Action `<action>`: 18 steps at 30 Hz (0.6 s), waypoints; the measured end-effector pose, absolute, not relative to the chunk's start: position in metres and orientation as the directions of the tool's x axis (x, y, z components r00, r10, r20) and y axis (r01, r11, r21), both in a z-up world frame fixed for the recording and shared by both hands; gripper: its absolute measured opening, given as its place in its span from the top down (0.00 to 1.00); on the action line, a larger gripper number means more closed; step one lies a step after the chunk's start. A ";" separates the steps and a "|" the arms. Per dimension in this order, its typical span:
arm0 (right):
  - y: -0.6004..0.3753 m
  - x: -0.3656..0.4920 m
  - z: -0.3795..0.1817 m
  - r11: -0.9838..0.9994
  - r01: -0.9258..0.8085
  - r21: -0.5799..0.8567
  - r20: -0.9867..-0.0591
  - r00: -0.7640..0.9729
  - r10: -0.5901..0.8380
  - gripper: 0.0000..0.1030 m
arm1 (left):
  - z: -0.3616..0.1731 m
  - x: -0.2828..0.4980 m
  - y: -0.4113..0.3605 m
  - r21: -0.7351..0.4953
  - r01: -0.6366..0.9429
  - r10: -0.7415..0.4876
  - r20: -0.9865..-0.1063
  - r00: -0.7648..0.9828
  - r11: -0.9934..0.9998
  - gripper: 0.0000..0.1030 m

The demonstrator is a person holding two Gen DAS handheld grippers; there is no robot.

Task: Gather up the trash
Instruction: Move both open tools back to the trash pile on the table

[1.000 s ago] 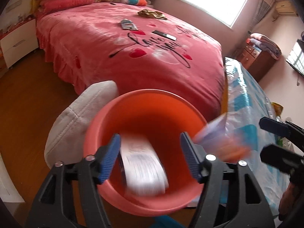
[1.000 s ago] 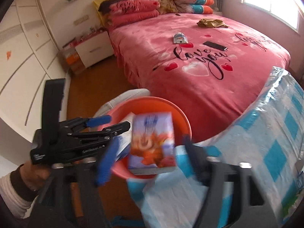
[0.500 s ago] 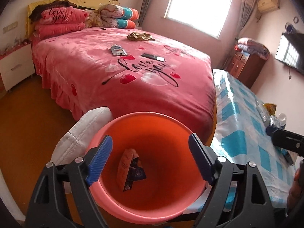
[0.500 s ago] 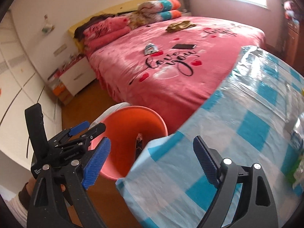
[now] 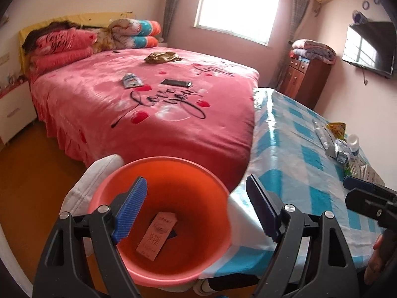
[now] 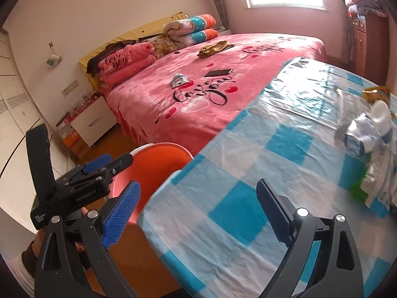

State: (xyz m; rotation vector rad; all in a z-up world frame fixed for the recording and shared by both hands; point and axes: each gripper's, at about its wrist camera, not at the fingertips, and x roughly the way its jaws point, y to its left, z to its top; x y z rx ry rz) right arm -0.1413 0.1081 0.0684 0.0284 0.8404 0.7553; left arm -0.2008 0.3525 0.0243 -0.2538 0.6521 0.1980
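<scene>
An orange bucket (image 5: 211, 173) stands on the floor between the bed and the table, with a pink carton (image 5: 156, 236) lying at its bottom. My left gripper (image 5: 197, 211) hangs open over the bucket's mouth, nothing between its fingers. My right gripper (image 6: 198, 213) hovers above the blue-checked tablecloth (image 6: 285, 144); its jaws are opening and hold nothing. On the table's right side lies trash: a crushed white bottle (image 6: 367, 136), a yellow snack bag (image 6: 377, 93) and a green-and-white wrapper (image 6: 372, 181). The bucket (image 6: 158, 159) shows at left in the right wrist view, beside the left gripper (image 6: 101, 171).
A pink bed (image 5: 148, 104) holds a phone (image 5: 176, 83), a small packet (image 5: 131, 80) and a crumpled golden wrapper (image 5: 161, 57). A white cushion (image 5: 82, 186) sits behind the bucket. A wooden cabinet (image 5: 307, 79) and a wall television (image 5: 369, 47) stand at right.
Both packets dropped from the grippers into the bucket. The left gripper rose above the bucket with wider jaws. The right gripper swung right over the table, away from the bucket.
</scene>
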 end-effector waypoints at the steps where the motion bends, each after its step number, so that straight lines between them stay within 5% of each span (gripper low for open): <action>1: 0.103 -0.142 0.069 0.748 -0.588 0.308 -0.661 0.433 0.613 0.09 | 0.026 -0.198 0.349 -0.168 -0.250 0.094 -0.622 0.777 0.954 0.20; 18: 0.025 -0.144 0.079 0.786 -0.532 0.314 -0.585 0.543 0.602 0.09 | 0.054 -0.190 0.268 -0.120 -0.115 0.009 -0.653 0.758 0.986 0.20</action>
